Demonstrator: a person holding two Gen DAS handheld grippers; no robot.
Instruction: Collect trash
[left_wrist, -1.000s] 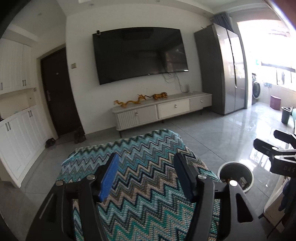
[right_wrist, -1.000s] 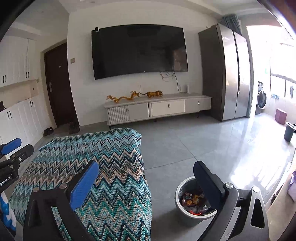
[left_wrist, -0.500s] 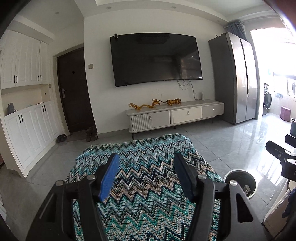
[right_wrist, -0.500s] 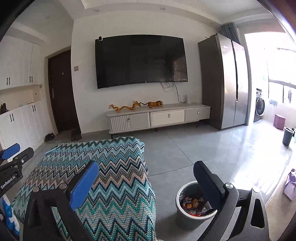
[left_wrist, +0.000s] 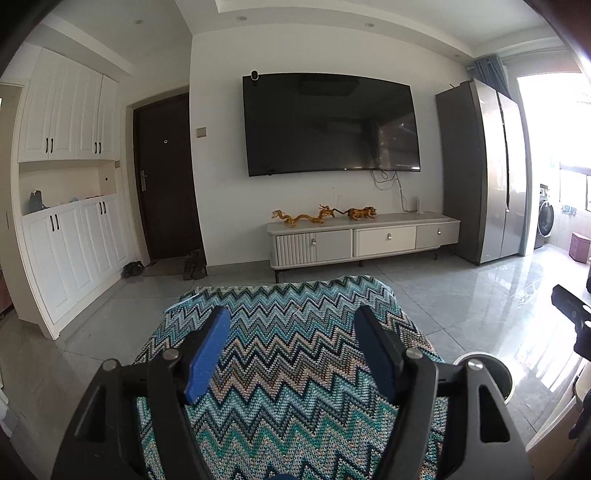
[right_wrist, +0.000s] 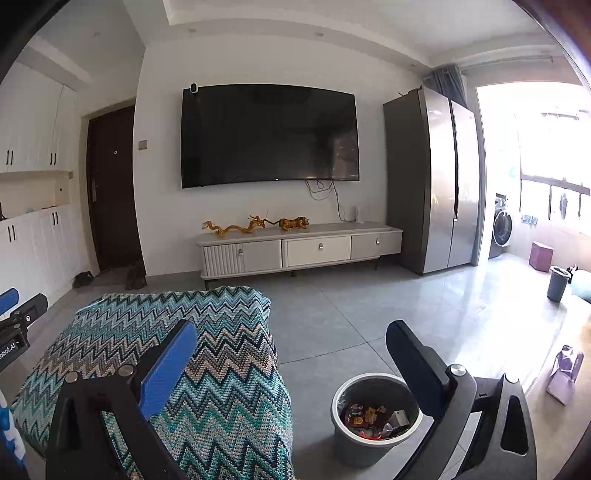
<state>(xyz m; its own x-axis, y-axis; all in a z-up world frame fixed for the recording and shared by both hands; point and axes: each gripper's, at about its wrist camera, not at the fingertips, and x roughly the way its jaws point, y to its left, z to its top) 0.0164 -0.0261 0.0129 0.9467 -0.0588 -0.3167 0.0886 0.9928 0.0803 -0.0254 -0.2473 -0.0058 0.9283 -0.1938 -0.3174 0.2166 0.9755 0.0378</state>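
Observation:
A grey trash bin (right_wrist: 373, 415) stands on the floor right of a table covered by a teal zigzag cloth (right_wrist: 207, 354). It holds several colourful wrappers (right_wrist: 365, 415). Its rim (left_wrist: 498, 365) shows partly in the left wrist view behind the right finger. My left gripper (left_wrist: 291, 350) is open and empty above the cloth (left_wrist: 291, 369). My right gripper (right_wrist: 291, 363) is open and empty, between the cloth's right edge and the bin. No trash shows on the cloth.
A TV cabinet (right_wrist: 299, 249) with gold figurines stands under a wall TV (right_wrist: 269, 134). A steel fridge (right_wrist: 439, 181) is at the right. A second grey bin (right_wrist: 557, 282) and a purple bag (right_wrist: 565, 373) are on the floor far right. White cupboards (left_wrist: 70, 229) line the left wall.
Both cameras have tilted upward and pulled back: more wall and ceiling show, the cloth and bin sit lower in view. Both grippers stayed open and empty.

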